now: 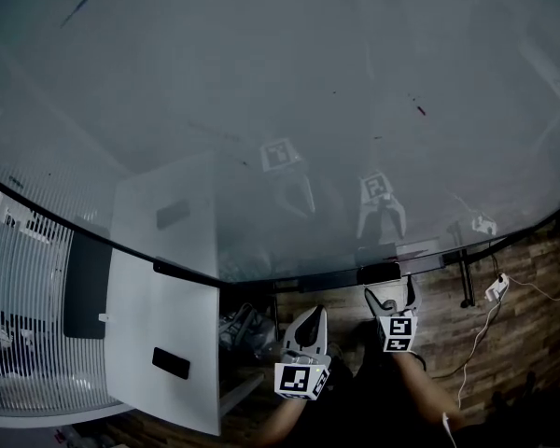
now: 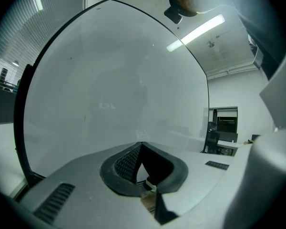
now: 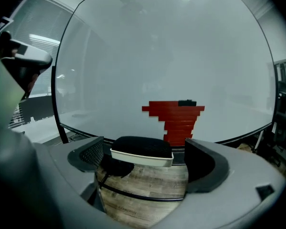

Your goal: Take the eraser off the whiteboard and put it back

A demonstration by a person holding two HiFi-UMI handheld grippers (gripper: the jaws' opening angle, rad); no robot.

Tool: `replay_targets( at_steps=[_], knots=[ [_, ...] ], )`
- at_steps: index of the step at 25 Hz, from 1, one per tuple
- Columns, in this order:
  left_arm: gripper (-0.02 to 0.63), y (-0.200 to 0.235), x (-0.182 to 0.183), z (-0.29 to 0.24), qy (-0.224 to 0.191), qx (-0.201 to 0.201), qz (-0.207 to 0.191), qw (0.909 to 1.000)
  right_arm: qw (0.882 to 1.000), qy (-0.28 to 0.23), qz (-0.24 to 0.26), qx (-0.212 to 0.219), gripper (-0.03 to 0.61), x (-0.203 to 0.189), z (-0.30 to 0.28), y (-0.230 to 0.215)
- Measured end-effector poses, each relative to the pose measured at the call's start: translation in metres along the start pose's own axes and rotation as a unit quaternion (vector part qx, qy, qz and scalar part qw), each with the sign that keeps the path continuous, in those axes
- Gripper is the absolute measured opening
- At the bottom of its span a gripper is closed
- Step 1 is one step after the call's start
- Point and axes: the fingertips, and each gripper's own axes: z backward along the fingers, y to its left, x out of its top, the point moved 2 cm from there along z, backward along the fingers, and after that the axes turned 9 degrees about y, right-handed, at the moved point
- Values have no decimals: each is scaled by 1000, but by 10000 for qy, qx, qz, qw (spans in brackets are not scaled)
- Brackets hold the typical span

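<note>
Two grippers were low in the head view, and only the right gripper (image 1: 390, 295) mattered for the coming move. The eraser (image 3: 142, 151) sat at the bottom edge of the whiteboard (image 1: 289, 91), dead ahead at 12 o'clock from my right jaws and already inside the gap between them. Its long axis ran from 9 to 3 o'clock, straight across from one jaw to the other. Those jaws stood wide. I saw open space at the eraser's 3 o'clock end, but I could not tell whether its 9 o'clock end touched the pad there. I judged that closing the jaws would catch it by its two short ends.

The left gripper (image 2: 142, 148) hung at about 8 o'clock from the right one, farther from the eraser. Its jaws were pressed together at the tips with nothing between them.

The eraser looked like a flat oblong block with a dark, felt-like top over a white plastic base, and it lay level.
</note>
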Motion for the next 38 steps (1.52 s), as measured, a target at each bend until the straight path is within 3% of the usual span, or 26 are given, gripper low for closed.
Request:
replay_targets(
  at_steps=[6, 8, 9, 11, 13, 15, 16, 22, 38],
  knots=[
    [6, -6, 5, 1, -65, -68, -10, 10000, 9999, -147, 10, 45, 531, 9, 18, 5],
    [6, -8, 7, 3, -110, -74, 2, 9999, 9998, -164, 65, 73, 487, 13, 22, 7],
    [6, -9, 8, 4, -123, -75, 6, 9999, 9998, -189, 88, 69, 455, 16, 24, 7],
    [6, -11, 10, 5, -155, -91, 11, 9998, 9996, -248, 134, -1, 303, 21, 30, 8],
    [6, -13, 11, 7, -201, -119, 17, 9997, 9994, -329, 94, -102, 210, 26, 35, 6],
    [6, -15, 14, 8, -241, -140, 18, 9996, 9989, -446, -43, -113, 53, 31, 40, 4],
    [6, -16, 15, 9, -252, -143, 12, 9996, 9989, -467, -100, -44, 36, 32, 41, 5],
    [6, -20, 18, 16, -290, -154, -15, 9995, 9973, -434, -413, 413, 14, 38, 47, 14],
    [6, -37, 37, 40, -548, -379, -133, 9977, 9937, -768, -726, 382, 14, 82, 107, 14]
  ],
)
